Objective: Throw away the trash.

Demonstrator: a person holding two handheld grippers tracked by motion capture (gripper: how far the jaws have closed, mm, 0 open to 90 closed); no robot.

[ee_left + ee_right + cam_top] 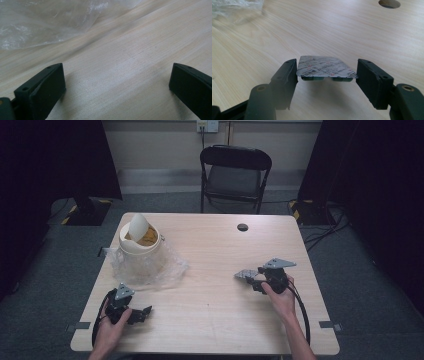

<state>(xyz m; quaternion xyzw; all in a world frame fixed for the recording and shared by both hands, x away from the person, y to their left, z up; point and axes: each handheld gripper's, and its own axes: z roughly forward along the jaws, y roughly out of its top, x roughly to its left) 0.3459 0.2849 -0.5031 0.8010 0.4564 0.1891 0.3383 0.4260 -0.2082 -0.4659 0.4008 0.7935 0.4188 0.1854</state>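
Right gripper (248,279) clamps a blister pack (325,67) by its side edges above the table's (215,315) right half, light, thin, bendable foil, best pinched edgewise; left gripper (145,312), near-left, jaws apart, empty.

A black folding chair (235,172) (seat grey) stands behind the table (210,310).

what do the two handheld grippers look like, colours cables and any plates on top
Both are black. The left gripper carries a small grey three-cornered plate and trails a looping black cable. The right gripper has a larger grey three-cornered plate and a black cable running back along the forearm. Their jaws are blocky and matte black, with small screw holes. No sleeves visible.
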